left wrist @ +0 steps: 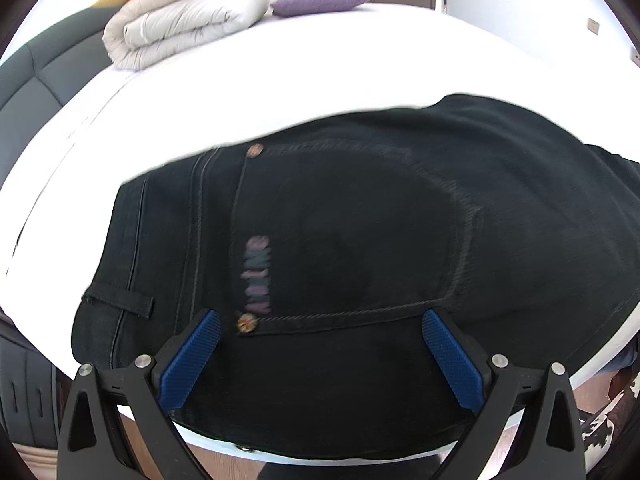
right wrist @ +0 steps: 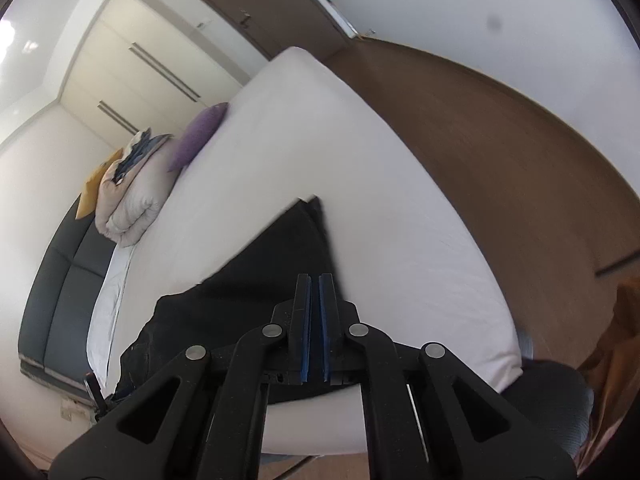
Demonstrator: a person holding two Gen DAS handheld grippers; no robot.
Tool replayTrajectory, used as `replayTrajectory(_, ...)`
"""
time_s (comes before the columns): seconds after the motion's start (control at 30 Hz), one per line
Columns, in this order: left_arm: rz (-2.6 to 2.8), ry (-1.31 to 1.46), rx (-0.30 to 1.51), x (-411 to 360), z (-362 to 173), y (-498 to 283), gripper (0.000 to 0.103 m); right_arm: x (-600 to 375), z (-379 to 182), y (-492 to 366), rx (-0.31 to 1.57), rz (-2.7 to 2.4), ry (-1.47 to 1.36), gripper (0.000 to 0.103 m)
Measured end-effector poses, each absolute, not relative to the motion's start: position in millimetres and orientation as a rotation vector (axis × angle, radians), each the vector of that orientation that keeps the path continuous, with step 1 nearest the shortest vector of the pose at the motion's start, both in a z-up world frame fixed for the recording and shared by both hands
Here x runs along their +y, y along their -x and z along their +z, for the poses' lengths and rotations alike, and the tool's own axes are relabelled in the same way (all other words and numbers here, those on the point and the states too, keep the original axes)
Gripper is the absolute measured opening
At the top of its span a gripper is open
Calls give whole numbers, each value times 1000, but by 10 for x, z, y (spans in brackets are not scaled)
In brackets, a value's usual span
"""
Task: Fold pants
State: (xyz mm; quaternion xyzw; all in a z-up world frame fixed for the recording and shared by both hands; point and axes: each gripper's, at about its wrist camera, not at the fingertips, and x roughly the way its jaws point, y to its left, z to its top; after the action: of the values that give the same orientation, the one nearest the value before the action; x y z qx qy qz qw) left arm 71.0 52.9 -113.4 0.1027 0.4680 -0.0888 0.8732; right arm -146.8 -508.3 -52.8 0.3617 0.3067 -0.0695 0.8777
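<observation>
Black jeans (left wrist: 360, 220) lie flat on the white bed (left wrist: 280, 80), back pocket and rivets facing up, waistband toward the left. My left gripper (left wrist: 320, 320) is open, its blue pads (left wrist: 192, 356) spread wide just above the pocket's lower seam, holding nothing. In the right wrist view the pants (right wrist: 272, 264) stretch away on the bed (right wrist: 380, 200). My right gripper (right wrist: 314, 280) is nearly shut with a thin gap between its jaws, above the pants, and nothing shows between its pads.
A folded beige duvet (left wrist: 184, 20) and a purple pillow (left wrist: 324, 0) lie at the far end of the bed. A dark grey headboard (left wrist: 36, 88) runs along the left. Wooden floor (right wrist: 500, 152) lies right of the bed, with wardrobes (right wrist: 132, 72) beyond.
</observation>
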Motion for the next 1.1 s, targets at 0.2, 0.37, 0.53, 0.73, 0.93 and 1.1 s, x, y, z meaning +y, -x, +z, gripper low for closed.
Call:
replayTrajectory(0.2,-261,-201,933,148,-1034,-636,103,-4147,-455,392,821,165,-679,4)
replayTrajectory(0.37,-292,-206,930,-68,-1080,-614,103,-3714,-985,-403,1003,273,-794,4)
replayTrajectory(0.53,-294,-202,944,-158,-1152,-655,103,-4125,-1495,-605,954,126,-922,0)
replayTrajectory(0.73,-290,-175,926,-203,-1160,-610,103,-4791,-1403,-311,713,-140,-942,0)
replayTrajectory(0.93,-277,-145,898,-215,-1126,-476,103,-4902,-1027,242,625,-347,-890,7)
replayTrajectory(1.1,-313,-127,830,-382,-959,-470,103,-4008,-814,165,638,111,-848,7)
